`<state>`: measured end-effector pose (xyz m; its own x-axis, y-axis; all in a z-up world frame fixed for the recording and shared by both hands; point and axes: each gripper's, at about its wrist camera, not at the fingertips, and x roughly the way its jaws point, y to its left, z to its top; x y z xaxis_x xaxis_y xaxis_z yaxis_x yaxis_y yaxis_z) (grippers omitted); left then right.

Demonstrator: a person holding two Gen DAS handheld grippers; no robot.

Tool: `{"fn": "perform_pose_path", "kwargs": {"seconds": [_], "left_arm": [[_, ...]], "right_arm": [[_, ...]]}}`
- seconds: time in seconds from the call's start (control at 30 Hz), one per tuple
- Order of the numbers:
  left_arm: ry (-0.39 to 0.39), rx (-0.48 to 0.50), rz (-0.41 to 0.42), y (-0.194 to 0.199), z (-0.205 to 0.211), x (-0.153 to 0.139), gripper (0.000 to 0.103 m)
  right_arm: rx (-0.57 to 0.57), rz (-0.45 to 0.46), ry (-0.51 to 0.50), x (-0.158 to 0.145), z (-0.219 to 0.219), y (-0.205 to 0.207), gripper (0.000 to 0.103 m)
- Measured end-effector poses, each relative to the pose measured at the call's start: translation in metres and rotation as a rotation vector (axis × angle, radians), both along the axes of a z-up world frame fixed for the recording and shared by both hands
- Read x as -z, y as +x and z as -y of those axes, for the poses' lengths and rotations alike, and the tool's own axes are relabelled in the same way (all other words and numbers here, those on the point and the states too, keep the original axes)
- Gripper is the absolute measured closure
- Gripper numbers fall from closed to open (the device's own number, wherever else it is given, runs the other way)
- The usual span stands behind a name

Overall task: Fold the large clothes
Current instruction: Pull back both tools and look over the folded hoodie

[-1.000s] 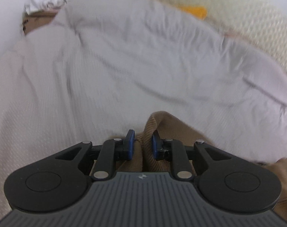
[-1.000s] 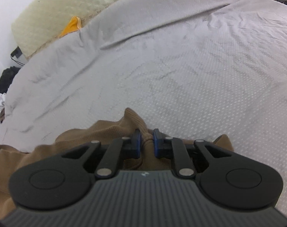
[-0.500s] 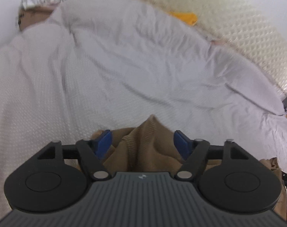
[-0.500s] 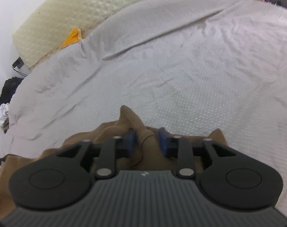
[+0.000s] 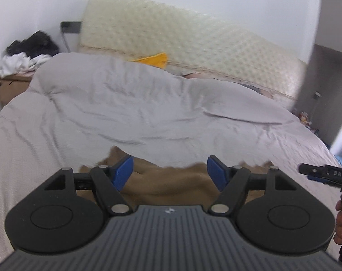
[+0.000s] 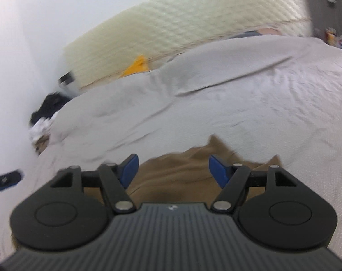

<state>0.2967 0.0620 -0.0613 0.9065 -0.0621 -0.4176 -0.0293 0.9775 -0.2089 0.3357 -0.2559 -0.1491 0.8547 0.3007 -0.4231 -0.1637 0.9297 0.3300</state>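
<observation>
My left tongs (image 5: 169, 169) spread wide, my right tongs (image 6: 173, 169) spread wide too, brown garment (image 5: 171, 185) low in the frame on the grey bed cover (image 5: 148, 113), under both tongs, not pinched.

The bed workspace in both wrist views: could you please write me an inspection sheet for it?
Surface: bed under a wrinkled grey cover.
Job's things: brown garment lying on the cover, bunched, in front of both grippers.
Clutter: yellow item against the headboard; pile of dark and white clothes at the far left corner.
Grippers: left gripper open, blue fingers spread above the garment, gripping nothing; right gripper open likewise.
Cables: one dark cable hanging from a wall socket.
Surroundings: cream quilted headboard, white wall; both views blurred.
</observation>
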Motion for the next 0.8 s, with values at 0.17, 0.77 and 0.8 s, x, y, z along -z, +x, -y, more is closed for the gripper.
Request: {"fn": "perform_pose_path", "kwargs": {"seconds": [0.17, 0.77, 0.8], "left_arm": [[0.021, 0.1, -0.036, -0.012, 0.03, 0.016, 0.027], [0.052, 0.164, -0.285, 0.033, 0.045, 0.072, 0.026], [0.064, 0.161, -0.289, 0.034, 0.047, 0.073, 0.026]], "right_arm": [[-0.128, -0.031, -0.056, 0.012, -0.034, -0.018, 0.033], [-0.222, -0.19, -0.075, 0.052, -0.057, 0.013, 0.039], [-0.221, -0.193, -0.077, 0.052, -0.058, 0.015, 0.039]]}}
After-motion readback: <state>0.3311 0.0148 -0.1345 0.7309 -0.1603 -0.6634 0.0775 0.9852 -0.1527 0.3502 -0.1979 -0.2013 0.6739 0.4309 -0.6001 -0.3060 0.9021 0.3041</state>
